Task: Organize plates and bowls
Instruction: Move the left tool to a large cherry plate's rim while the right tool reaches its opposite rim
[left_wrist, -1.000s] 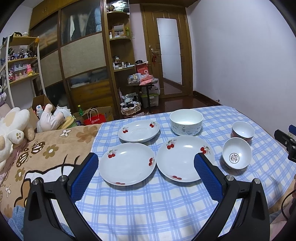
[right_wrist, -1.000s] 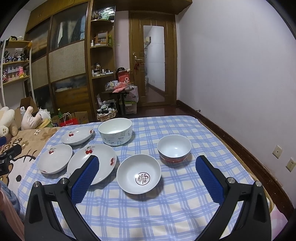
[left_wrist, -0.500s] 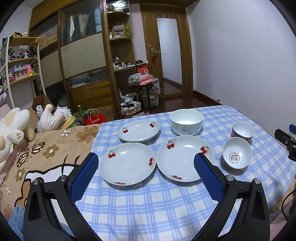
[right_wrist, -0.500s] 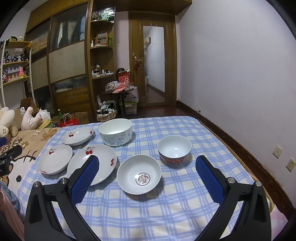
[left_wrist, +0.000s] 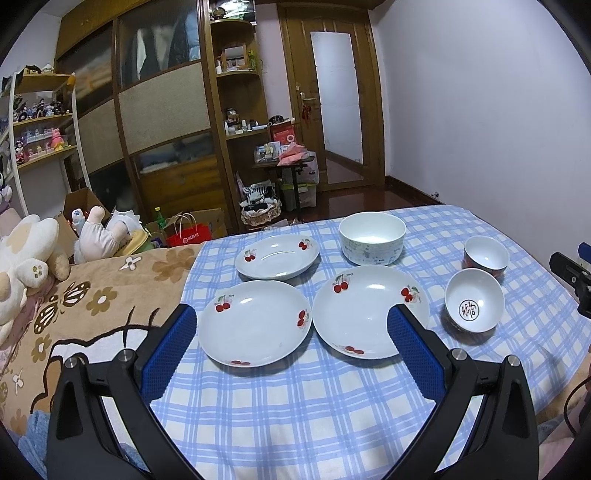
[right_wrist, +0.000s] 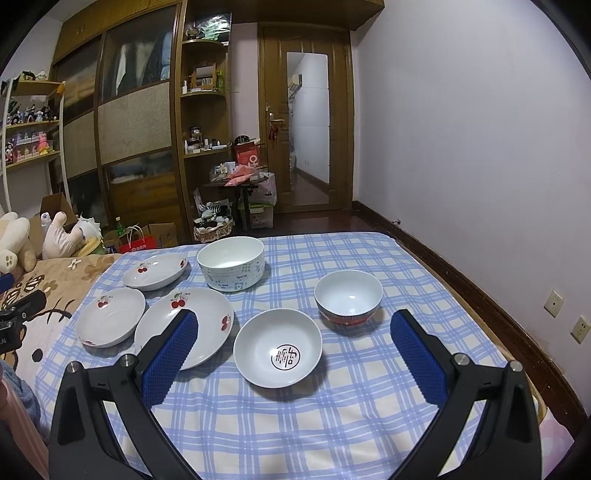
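From my left wrist camera, the left gripper (left_wrist: 291, 347) hangs released, its ribbed blue pads (left_wrist: 168, 356) spread wide and holding nothing, above the near edge of a blue checked cloth (left_wrist: 295, 413). On the cloth lie three round, glossy white cherry plates: the near plate (left_wrist: 255, 322), the big plate (left_wrist: 370, 310) just beside it, the far plate (left_wrist: 277, 256) behind. Beyond stands a straight-walled tub bowl (left_wrist: 372, 238); to the right sit the symbol bowl (left_wrist: 474, 300) and the red bowl (left_wrist: 486, 255). All stand upright, mouths up; being round, none shows a long axis. A floral blanket (left_wrist: 92, 295) lies to the left.

From my right wrist camera, the right gripper (right_wrist: 293, 347) is likewise released and empty, with the symbol bowl (right_wrist: 277, 347) between its pads (right_wrist: 417, 356) and the red bowl (right_wrist: 348, 297) behind it.

Nothing has shifted since half a second ago.
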